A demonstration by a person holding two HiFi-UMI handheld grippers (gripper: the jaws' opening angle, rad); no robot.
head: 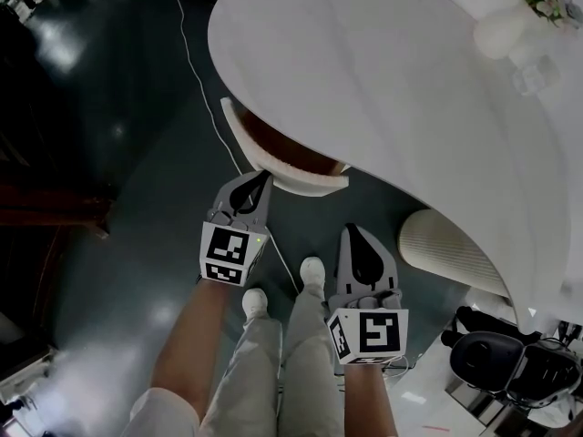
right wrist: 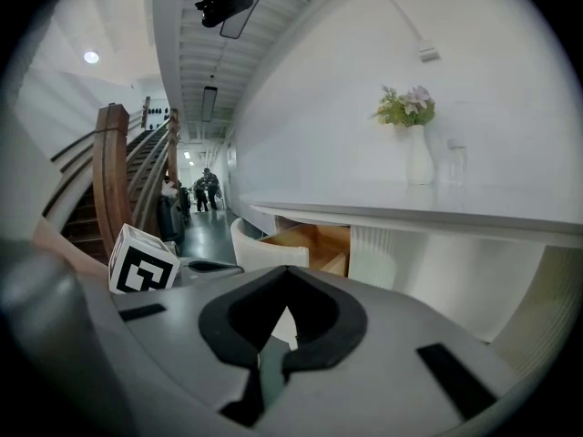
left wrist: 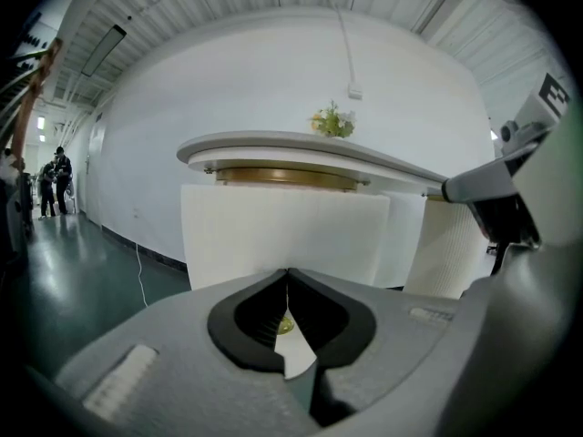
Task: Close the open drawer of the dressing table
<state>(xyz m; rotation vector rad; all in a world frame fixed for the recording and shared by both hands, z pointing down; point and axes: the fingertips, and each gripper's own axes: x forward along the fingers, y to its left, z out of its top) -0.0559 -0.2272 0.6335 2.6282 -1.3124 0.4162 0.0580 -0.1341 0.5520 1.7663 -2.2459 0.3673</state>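
Observation:
The white dressing table (head: 383,71) fills the upper right of the head view. Its drawer (head: 273,157) stands pulled out, wooden inside, with a white curved front. My left gripper (head: 257,182) is shut and empty, its tip right at the drawer front, touching or nearly so. In the left gripper view the white drawer front (left wrist: 273,235) stands just ahead of the shut left gripper (left wrist: 288,275). My right gripper (head: 361,235) is shut and empty, lower, apart from the drawer. The right gripper view shows the open drawer (right wrist: 291,244) ahead of the right gripper (right wrist: 288,273).
A vase with flowers (head: 537,3) and a glass (head: 536,73) stand on the tabletop. A ribbed white pedestal (head: 451,248) is to the right. A white cable (head: 196,71) runs over the dark floor. A stair rail (right wrist: 118,180) and distant people (right wrist: 205,189) are to the left.

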